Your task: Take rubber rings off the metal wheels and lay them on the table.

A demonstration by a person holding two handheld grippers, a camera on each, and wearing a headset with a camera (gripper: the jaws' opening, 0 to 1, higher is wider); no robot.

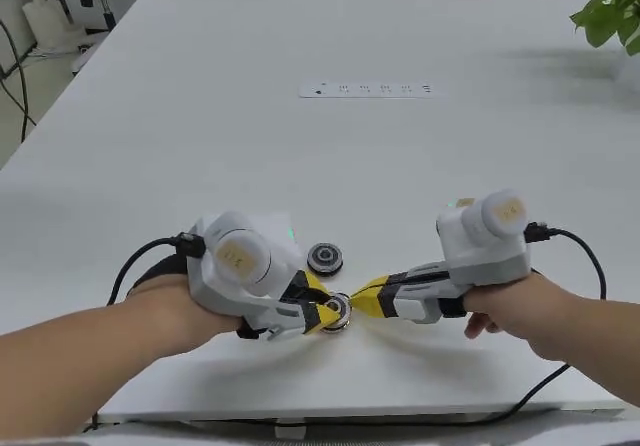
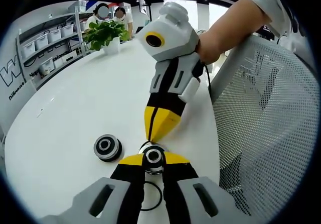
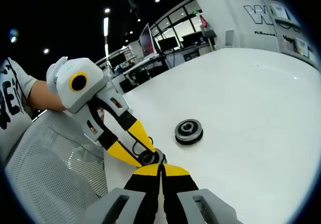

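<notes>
My left gripper (image 1: 330,314) is shut on a small metal wheel (image 2: 153,156), held just above the table's near edge. My right gripper (image 1: 356,304) meets it from the right. Its yellow fingertips (image 2: 150,133) are shut at the wheel's rim, where they pinch the black rubber ring. In the right gripper view the held wheel (image 3: 148,157) sits just left of my right gripper (image 3: 160,166). A second wheel (image 1: 324,258) with its black ring on lies flat on the table a little beyond. A loose black ring (image 2: 158,198) lies on the table under my left gripper.
The white table (image 1: 300,166) stretches far ahead, with a flat white power strip (image 1: 366,90) near its middle. A potted plant (image 1: 605,6) stands at the far right corner. A mesh chair back (image 2: 271,123) is close beside the near edge.
</notes>
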